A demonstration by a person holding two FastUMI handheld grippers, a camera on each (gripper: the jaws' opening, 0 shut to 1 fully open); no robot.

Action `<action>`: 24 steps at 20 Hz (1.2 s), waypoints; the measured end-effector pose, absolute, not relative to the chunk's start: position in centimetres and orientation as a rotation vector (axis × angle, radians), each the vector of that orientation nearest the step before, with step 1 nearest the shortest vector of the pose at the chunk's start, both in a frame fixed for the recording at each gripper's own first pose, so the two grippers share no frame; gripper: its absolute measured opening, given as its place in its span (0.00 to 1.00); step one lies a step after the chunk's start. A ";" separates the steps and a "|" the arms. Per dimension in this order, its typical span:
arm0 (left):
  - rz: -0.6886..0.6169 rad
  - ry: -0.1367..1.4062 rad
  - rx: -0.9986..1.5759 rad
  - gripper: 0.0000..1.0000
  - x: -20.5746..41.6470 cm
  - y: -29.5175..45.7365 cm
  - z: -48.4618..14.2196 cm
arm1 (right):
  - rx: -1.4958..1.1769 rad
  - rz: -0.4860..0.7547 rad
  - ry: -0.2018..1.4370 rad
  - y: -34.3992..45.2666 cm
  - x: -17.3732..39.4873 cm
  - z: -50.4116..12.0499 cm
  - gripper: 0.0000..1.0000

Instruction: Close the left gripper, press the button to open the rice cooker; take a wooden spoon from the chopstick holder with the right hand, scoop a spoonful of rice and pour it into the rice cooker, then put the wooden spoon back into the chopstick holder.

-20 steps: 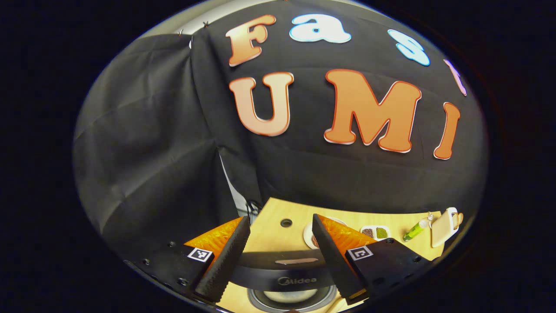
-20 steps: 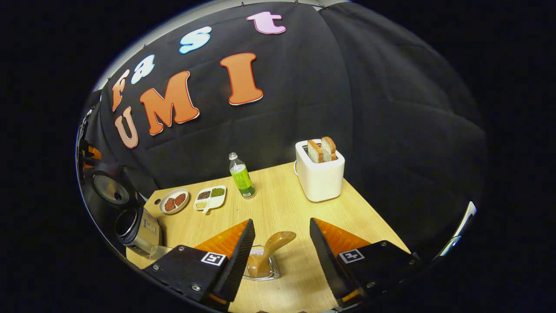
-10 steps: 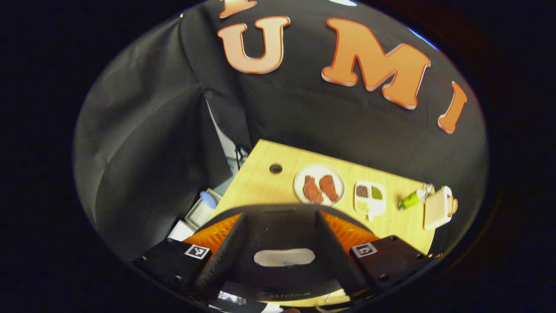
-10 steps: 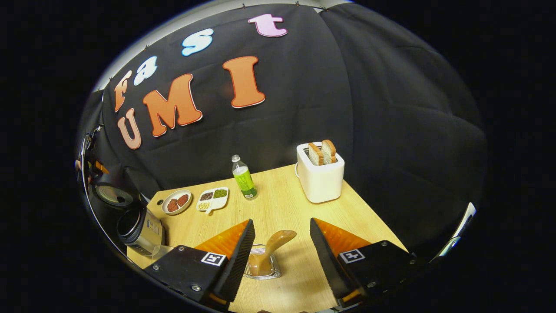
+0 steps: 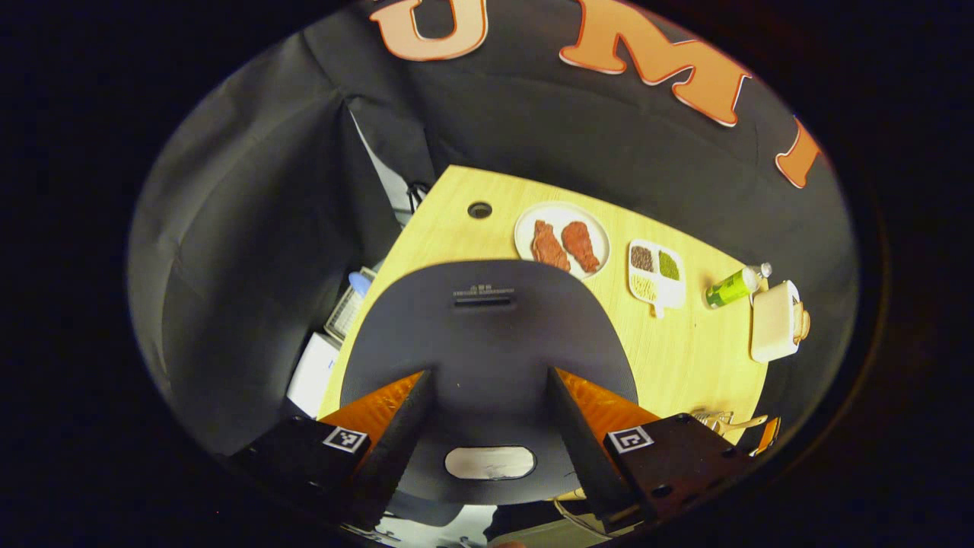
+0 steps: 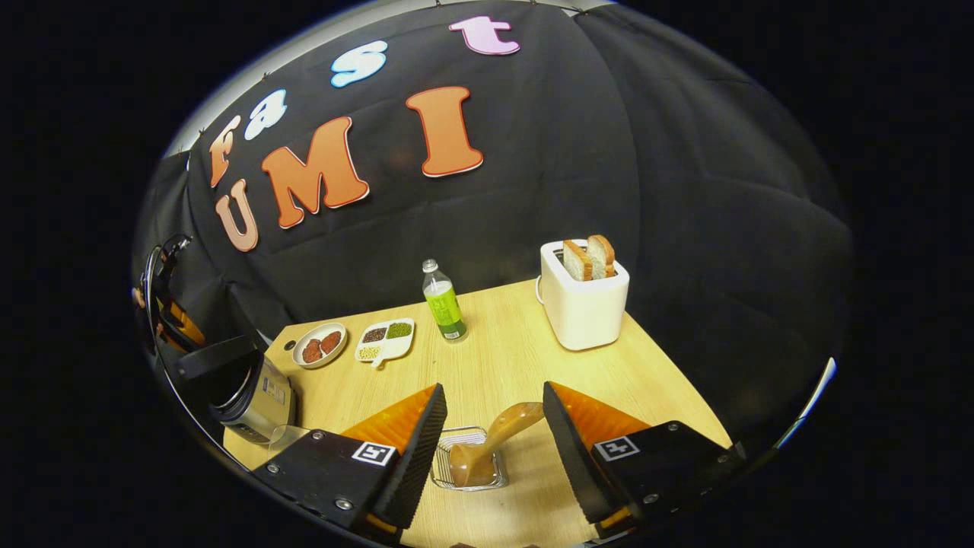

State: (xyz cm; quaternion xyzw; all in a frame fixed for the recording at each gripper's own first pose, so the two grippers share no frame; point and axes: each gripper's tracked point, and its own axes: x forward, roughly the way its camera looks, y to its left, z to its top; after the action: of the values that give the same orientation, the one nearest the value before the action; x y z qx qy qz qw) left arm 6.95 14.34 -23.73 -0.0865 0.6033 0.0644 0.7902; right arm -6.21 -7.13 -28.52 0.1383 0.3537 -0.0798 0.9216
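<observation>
The rice cooker's dark lid (image 5: 487,335) lies under my left gripper (image 5: 488,377), which is open with a finger over each side of it. The grey button (image 5: 491,462) sits near the lid's front edge, between the fingers. In the right gripper view the rice cooker (image 6: 259,396) stands at the table's left edge, its lid (image 6: 213,356) tilted low over the pot. My right gripper (image 6: 493,392) is open above the wire chopstick holder (image 6: 445,460). The wooden spoon (image 6: 506,430) leans in the holder, bowl down, its handle between the fingers and untouched.
At the back of the table stand a white toaster (image 6: 582,312) with two bread slices, a green bottle (image 6: 444,308), a divided dish (image 6: 386,339) of beans and a plate (image 6: 319,344) of meat. Left of the cooker the table ends at a drop (image 5: 335,342).
The cooker's lid has swung from upright down over the pot, and the left gripper view has tipped down onto its top. My right gripper has barely moved over the spoon.
</observation>
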 end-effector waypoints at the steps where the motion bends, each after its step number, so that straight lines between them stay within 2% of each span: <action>1: 0.145 1.326 -0.187 0.99 6.4 14.1 -24.7 | 0.283 -0.158 0.727 -7.0 -6.0 -28.6 0.80; 8: 0.192 1.457 -0.242 0.99 4.5 13.4 -28.4 | 0.262 -0.149 0.739 -6.7 -6.2 -28.7 0.80; 24: 0.149 1.383 -0.179 0.99 4.7 12.9 -29.0 | 0.221 -0.058 0.739 -2.4 -5.0 -28.2 0.80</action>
State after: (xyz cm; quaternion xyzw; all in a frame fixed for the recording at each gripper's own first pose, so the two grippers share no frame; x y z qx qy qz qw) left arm 4.68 12.90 -29.04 -0.0823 0.6361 0.0685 0.7641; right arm -5.03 -2.43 -28.20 0.1077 0.3603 -0.0282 0.9262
